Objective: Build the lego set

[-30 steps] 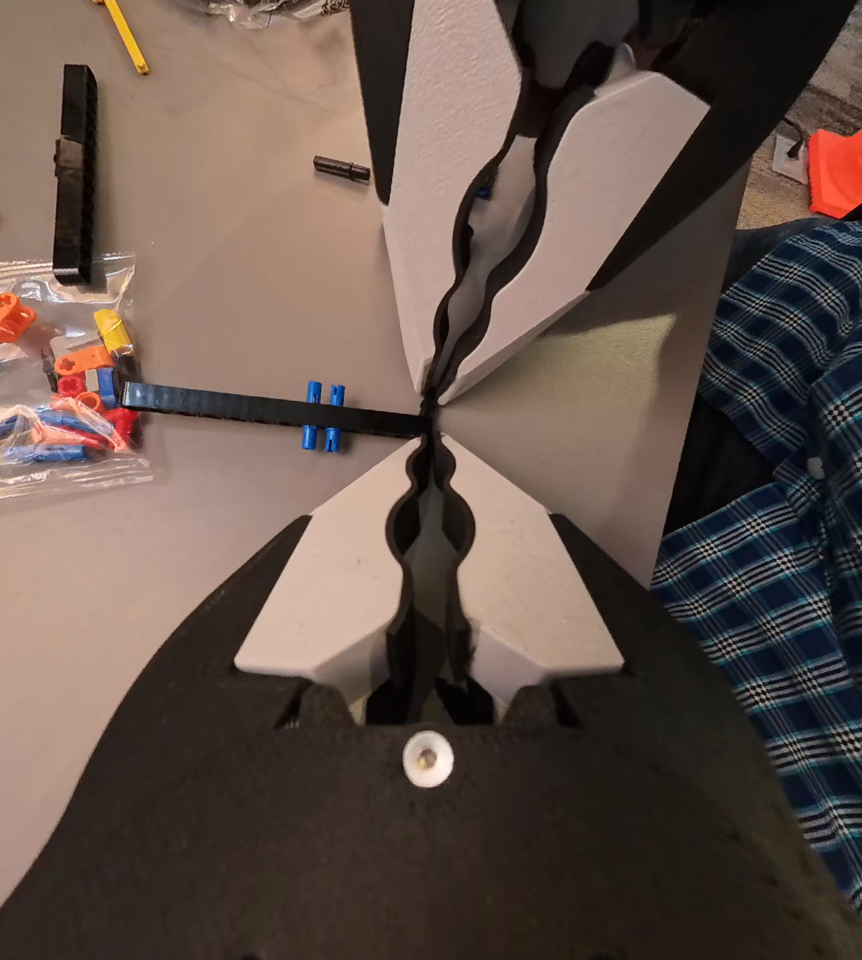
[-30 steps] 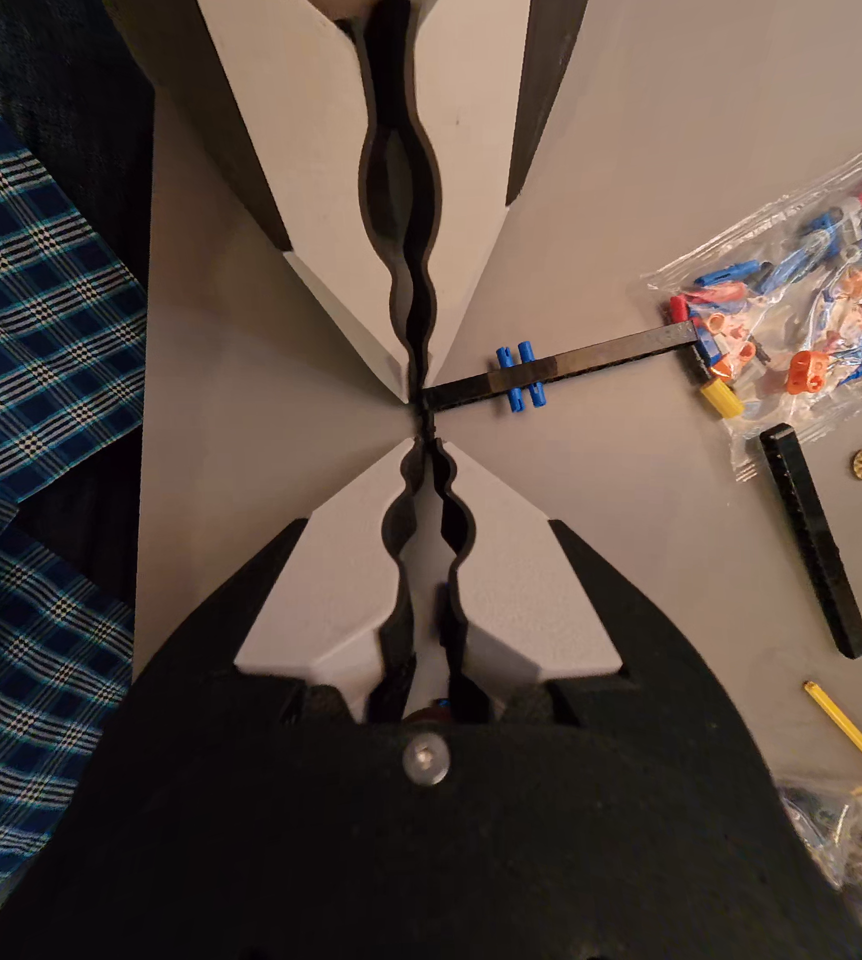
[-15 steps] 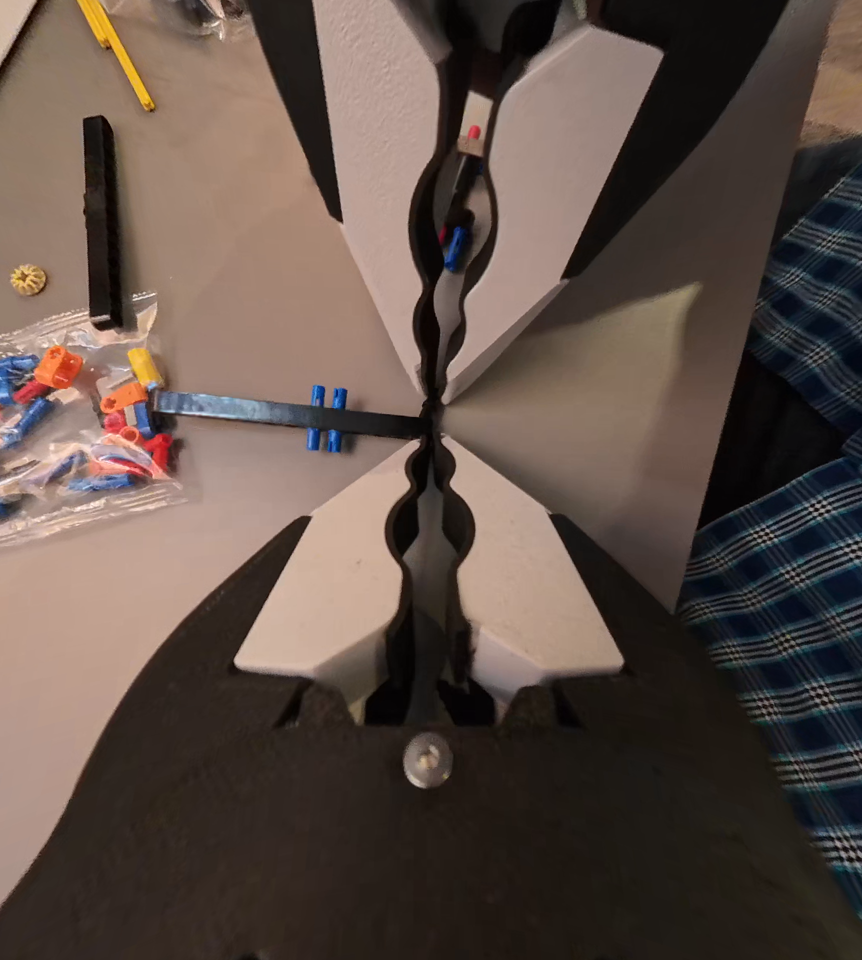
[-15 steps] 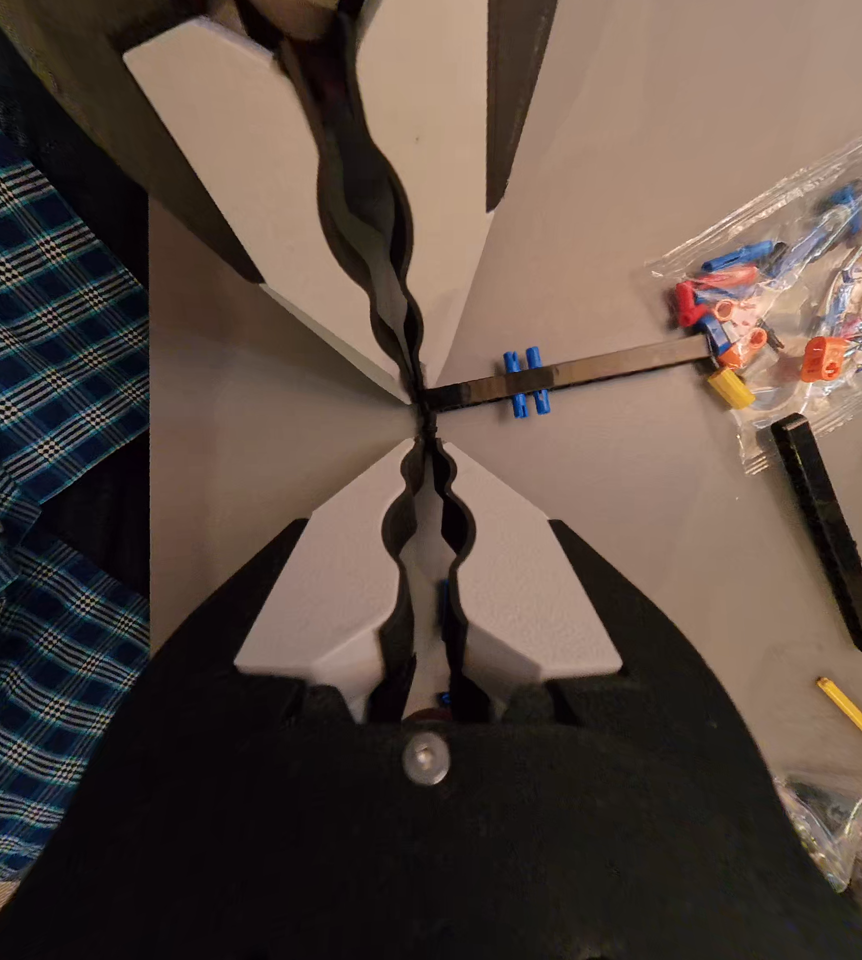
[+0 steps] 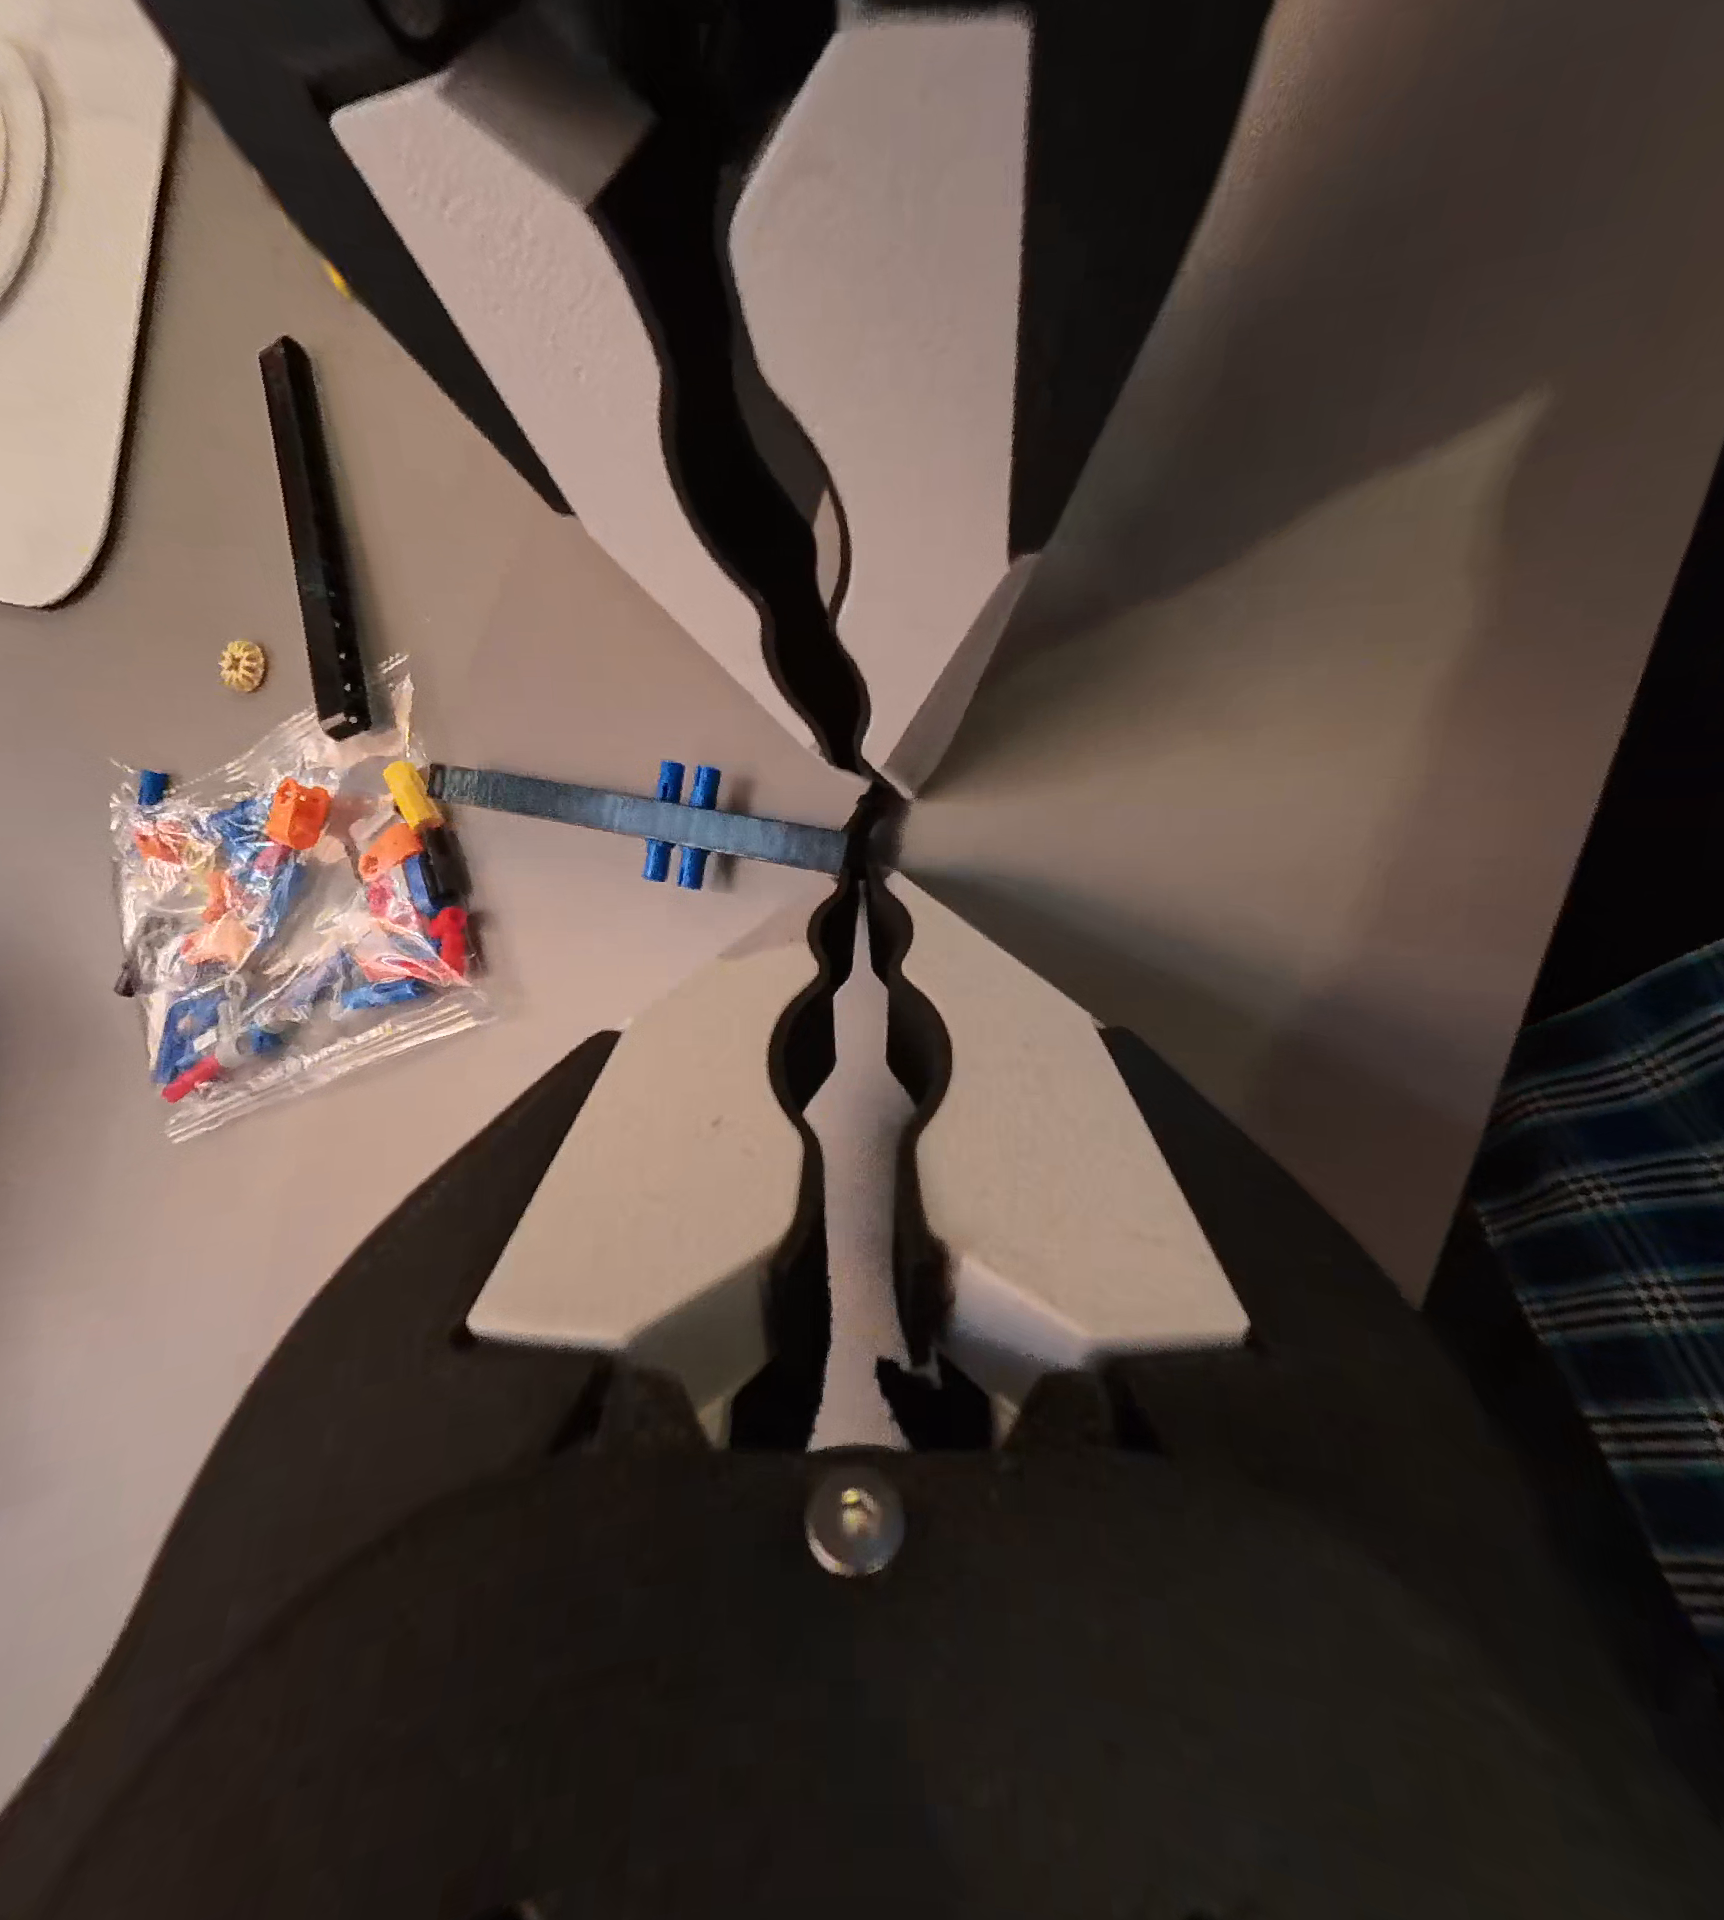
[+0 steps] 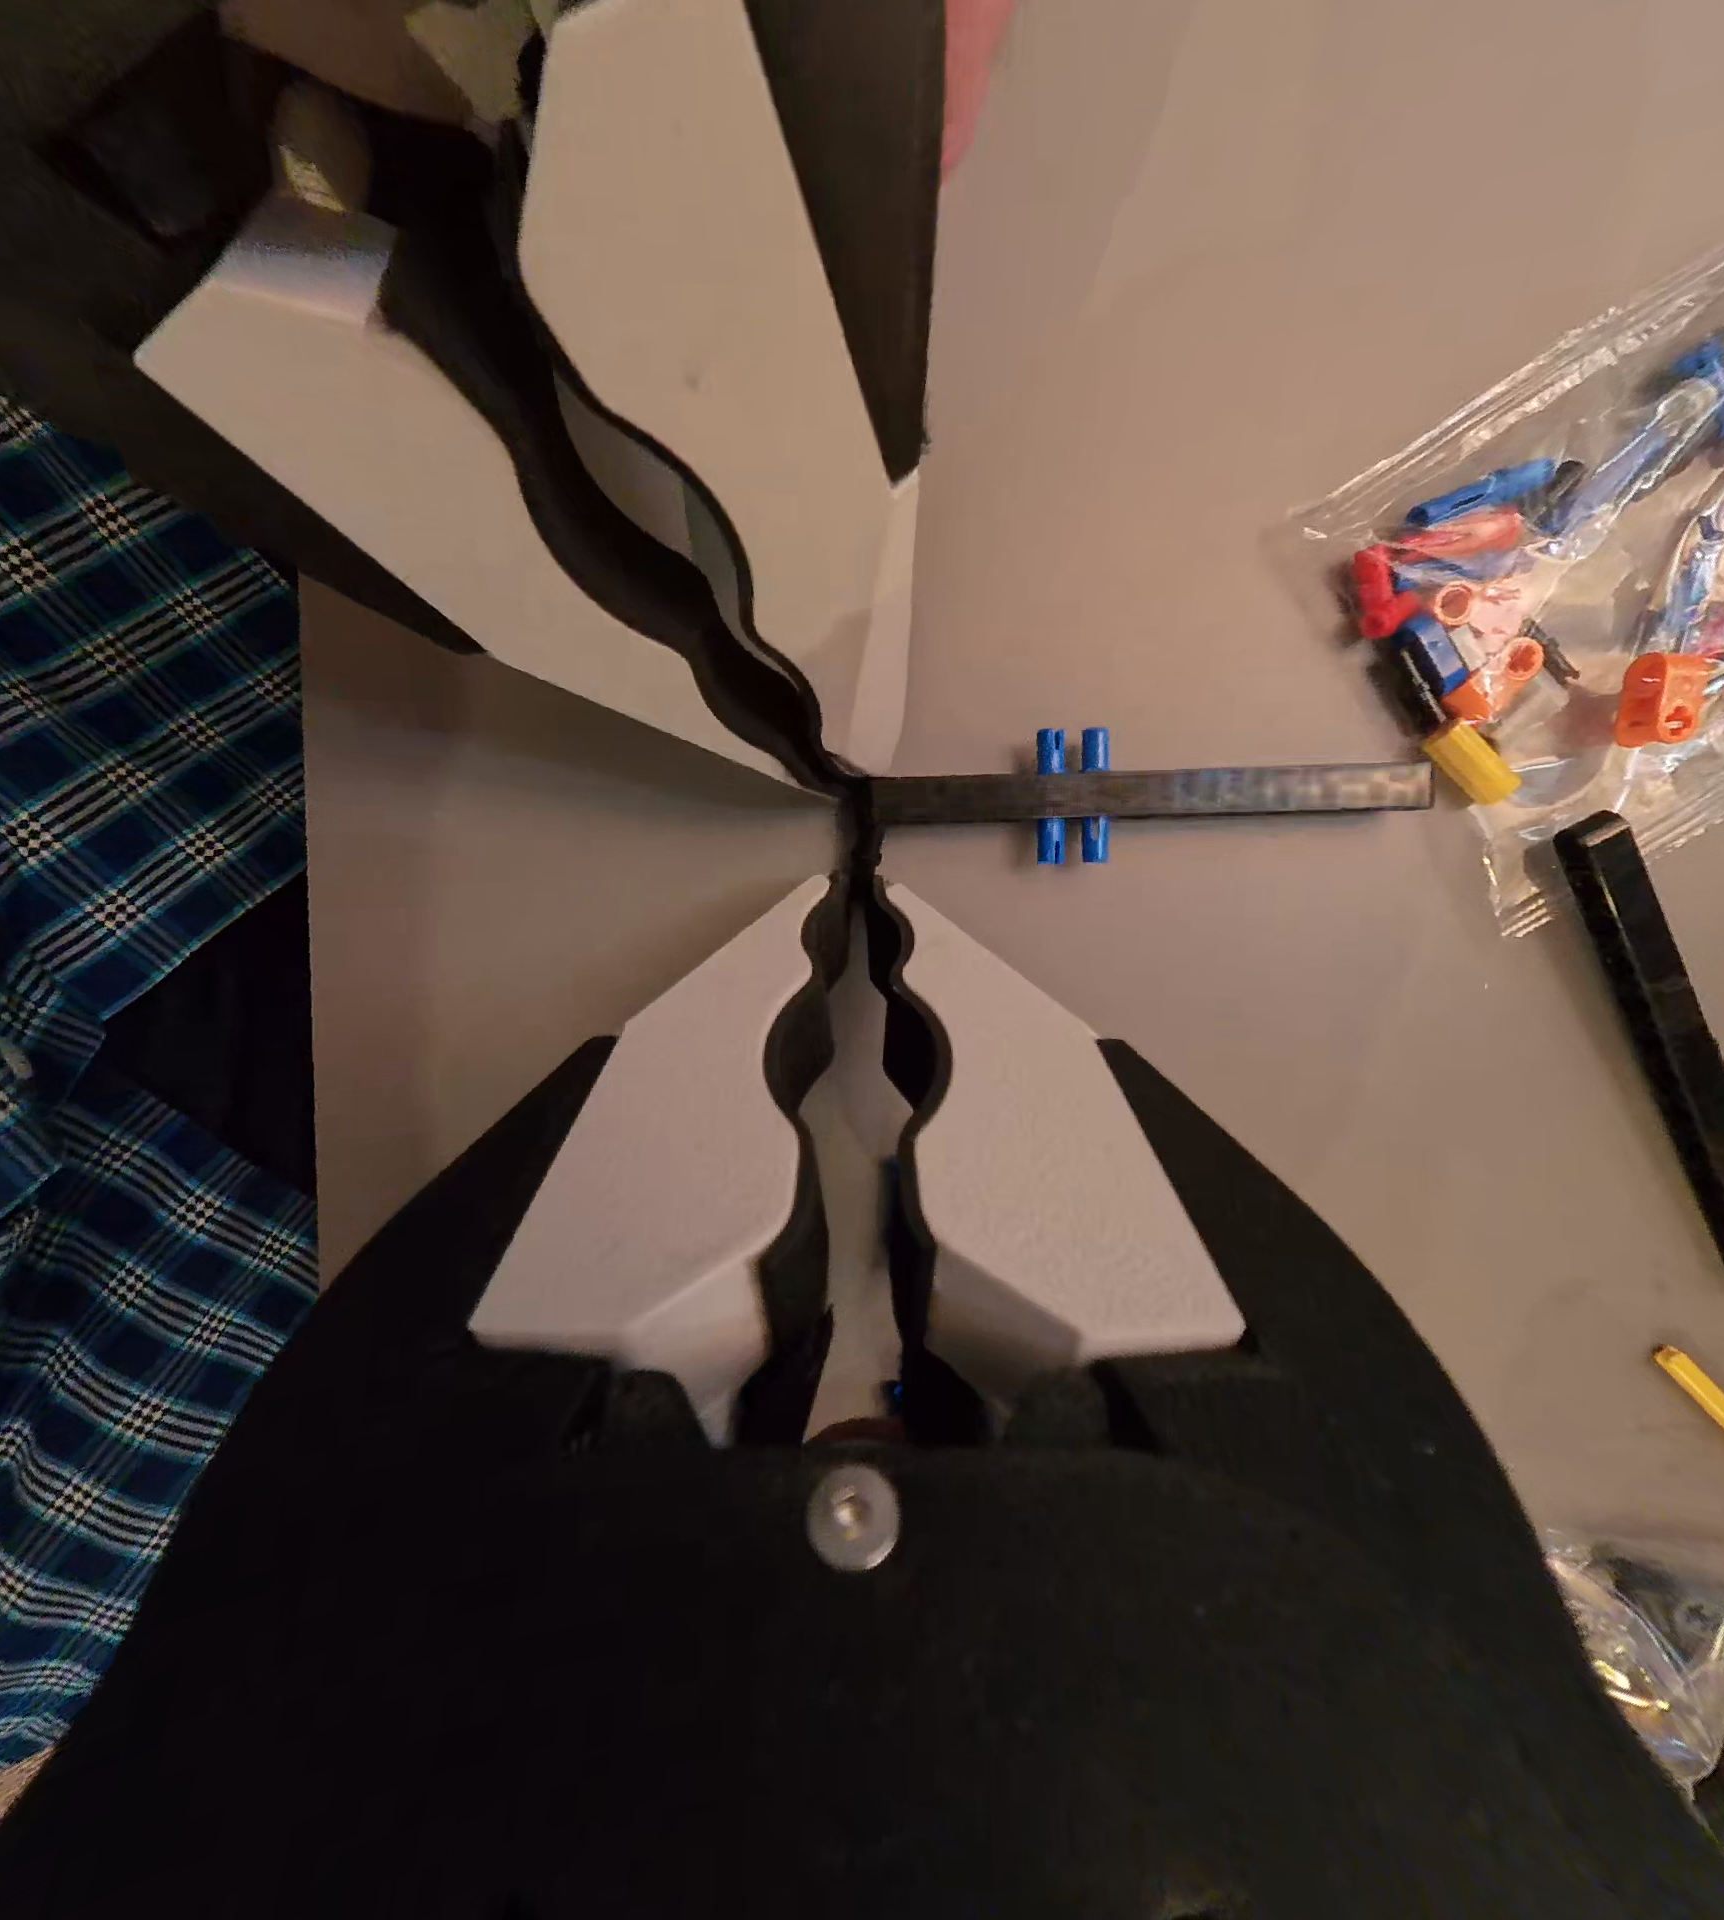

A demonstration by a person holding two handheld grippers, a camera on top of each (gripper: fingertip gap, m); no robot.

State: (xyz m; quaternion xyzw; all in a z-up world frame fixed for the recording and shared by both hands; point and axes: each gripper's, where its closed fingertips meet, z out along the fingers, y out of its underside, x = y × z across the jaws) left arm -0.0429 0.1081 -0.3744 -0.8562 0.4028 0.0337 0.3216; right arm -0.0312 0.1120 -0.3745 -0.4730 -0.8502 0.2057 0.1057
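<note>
Fingers of the left gripper [image 5: 863, 878] and right gripper [image 6: 853, 868] were both pinched shut on one end of the black beam [image 6: 1149, 795], tip to tip; its free end, bearing two blue pins [image 6: 1071, 795], reached sideways above the worktop [image 6: 1201, 416]. Uneven pull could twist the beam loose.
</note>
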